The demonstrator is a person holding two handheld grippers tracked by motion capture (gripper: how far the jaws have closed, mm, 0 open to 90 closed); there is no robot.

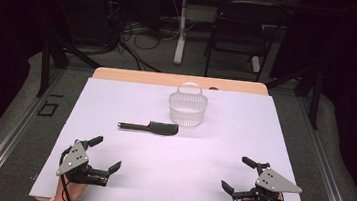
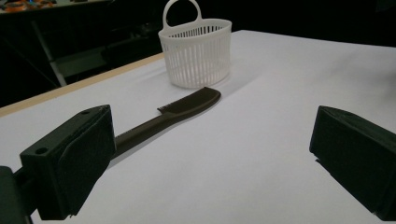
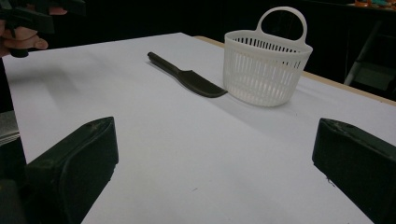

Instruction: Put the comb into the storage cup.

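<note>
I see that nothing is started yet: the left hand-held gripper (image 1: 106, 153) and the right hand-held gripper (image 1: 238, 174) both rest low at the near edge of the desk (image 1: 131, 95), each with its jaws wide apart and nothing between them. The comb (image 1: 149, 126) lies flat ahead of the left hand-held gripper, well apart from it, with its handle toward that side. The basket (image 1: 187, 109) stands upright just behind the comb's toothed end, and it looks empty. I judge the work is to put the comb in the basket, so reaching, gripping, lifting and placing all remain. The desk has a plain white cover with a wooden edge at the far side. Beyond it the room is dark, with a chair (image 1: 239, 31), cables (image 1: 138, 36) on the floor and another table's leg (image 1: 181, 30).
</note>
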